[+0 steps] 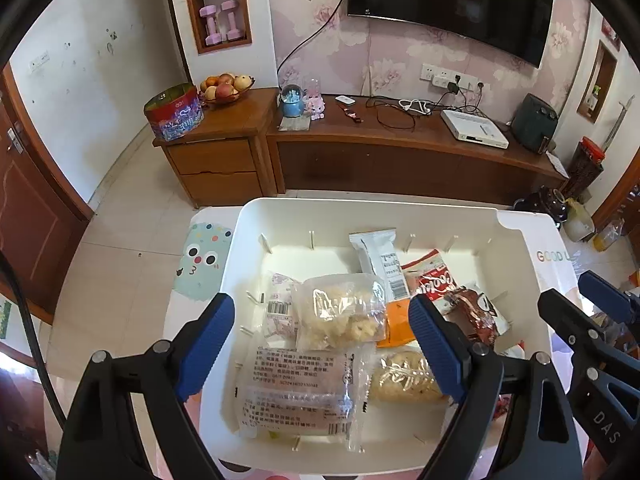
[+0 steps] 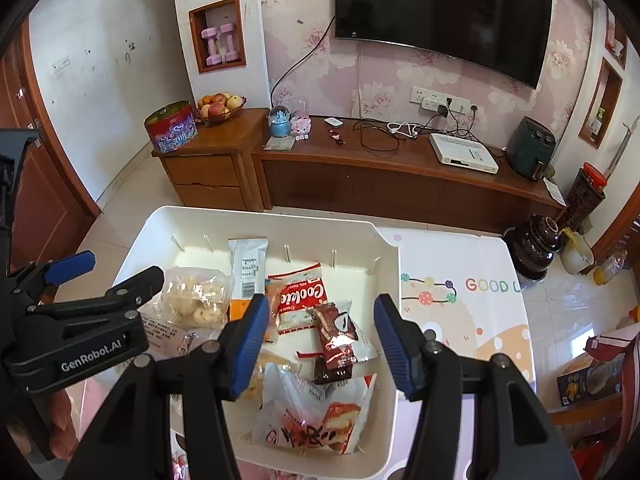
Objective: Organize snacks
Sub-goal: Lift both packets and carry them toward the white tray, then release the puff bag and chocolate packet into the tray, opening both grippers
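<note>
Both grippers hover over the white bin (image 1: 520, 240), tilted down into it; left gripper (image 1: 320, 344) has its jaws spread wide with nothing pressed between the pads, the clear printed packet (image 1: 300, 392) and the bag of pale puffs (image 1: 340, 312) lying below the gap; right gripper (image 2: 320, 344) has its jaws apart too, empty, above the brown wrapper (image 2: 334, 336) and the red-and-white cookie bag (image 2: 300, 296). Snacks sit loose inside the bin, overlapping; a white bar wrapper (image 1: 380, 264) leans toward the far wall; a white bag with red print (image 2: 312, 420) lies nearest the right gripper's camera. Judged step: choosing a packet to pick or shift, no grasp made yet. Next move likely calls for lowering one gripper onto a single packet edge without pinching its neighbour; thin film may slip or crumple. Bin rests on a table with a printed cloth (image 2: 460, 280); beyond, tiled floor, a wooden cabinet (image 1: 380, 148) with a fruit bowl (image 1: 226, 88), a red tin (image 1: 174, 116), cables; a television (image 1: 452, 4) on floral wallpaper.
</note>
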Tool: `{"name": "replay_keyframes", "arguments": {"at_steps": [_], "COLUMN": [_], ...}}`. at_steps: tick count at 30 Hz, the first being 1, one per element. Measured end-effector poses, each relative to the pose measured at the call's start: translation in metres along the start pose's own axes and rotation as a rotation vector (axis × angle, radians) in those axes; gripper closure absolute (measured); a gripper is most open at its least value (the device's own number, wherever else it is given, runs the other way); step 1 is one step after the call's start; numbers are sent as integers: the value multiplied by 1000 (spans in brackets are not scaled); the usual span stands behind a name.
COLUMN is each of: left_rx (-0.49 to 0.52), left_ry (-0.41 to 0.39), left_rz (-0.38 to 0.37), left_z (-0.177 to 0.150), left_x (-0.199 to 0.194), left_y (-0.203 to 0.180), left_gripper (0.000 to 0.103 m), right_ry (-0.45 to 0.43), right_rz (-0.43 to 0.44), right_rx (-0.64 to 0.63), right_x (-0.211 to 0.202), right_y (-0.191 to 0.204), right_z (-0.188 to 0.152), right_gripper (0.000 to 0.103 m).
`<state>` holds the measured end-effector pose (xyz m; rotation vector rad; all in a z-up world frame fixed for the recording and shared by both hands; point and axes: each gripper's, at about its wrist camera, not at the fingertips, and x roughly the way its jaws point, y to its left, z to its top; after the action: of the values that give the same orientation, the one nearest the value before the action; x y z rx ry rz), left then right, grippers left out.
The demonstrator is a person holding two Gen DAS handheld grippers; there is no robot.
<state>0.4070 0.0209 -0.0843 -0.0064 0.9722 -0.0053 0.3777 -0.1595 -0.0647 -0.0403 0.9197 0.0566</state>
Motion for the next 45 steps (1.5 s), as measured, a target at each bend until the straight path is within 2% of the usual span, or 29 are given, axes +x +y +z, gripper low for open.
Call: {"name": "replay_keyframes", "arguments": {"at_steps": [12, 21, 26, 36, 40, 45], "left_rx": [-9, 4, 31, 34, 25, 32], "left_ry": [-33, -110, -156, -171, -175, -185], "left_rz": [-5, -21, -33, -123, -141, -129], "left_z": [-13, -23, -34, -90, -116, -150], "left_x": [-42, -112, -147, -186, -187, -178], "left_y": [9, 13, 14, 32, 42, 42], "left_gripper": [15, 15, 15, 13, 13, 12], "right_ry": [-25, -106, -169, -221, -218, -201], "right_rz": [20, 33, 52, 117, 131, 119], "right_rx": [-9, -15, -39, -71, -77, -81], "right_x": [-43, -107, -145, -194, -196, -183], "right_y": [3, 8, 14, 14, 10, 9], "right_z": [-13, -11, -16, -70, -97, -127], "right_gripper": [47, 47, 42, 39, 38, 38]}}
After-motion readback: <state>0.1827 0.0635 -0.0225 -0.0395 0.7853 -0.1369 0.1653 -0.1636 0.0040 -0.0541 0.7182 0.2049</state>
